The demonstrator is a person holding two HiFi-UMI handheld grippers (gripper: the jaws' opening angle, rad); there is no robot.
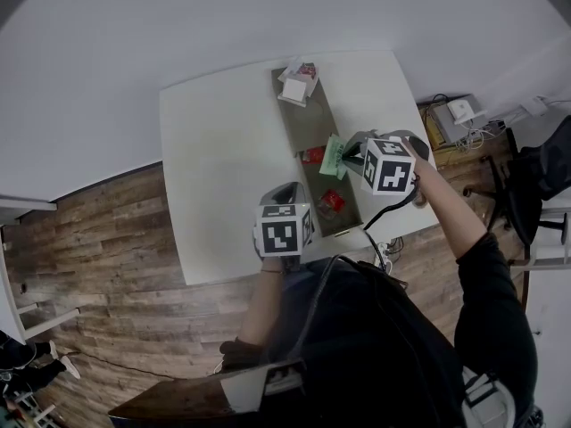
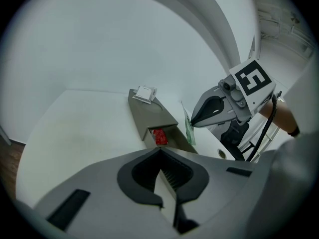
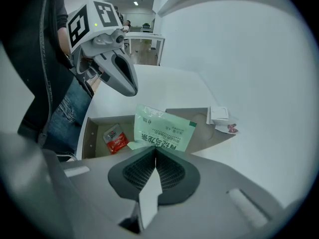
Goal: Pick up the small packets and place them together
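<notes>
The right claw (image 3: pixel 155 152) is clamped on the bottom edge of a green packet (image 3: pixel 164 131), held upright over the grey tray (image 3: pixel 94 128). A red packet (image 3: pixel 115 138) lies in the tray below-left of the jaws, and what seems a white packet (image 3: pixel 219 114) at its far end. The left claw (image 2: pixel 160 153) has its jaws together, empty.

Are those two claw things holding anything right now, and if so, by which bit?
The right gripper pinches a green packet by one edge, and the rest of the packet sticks out past the jaws. The left gripper is shut and holds nothing.
</notes>
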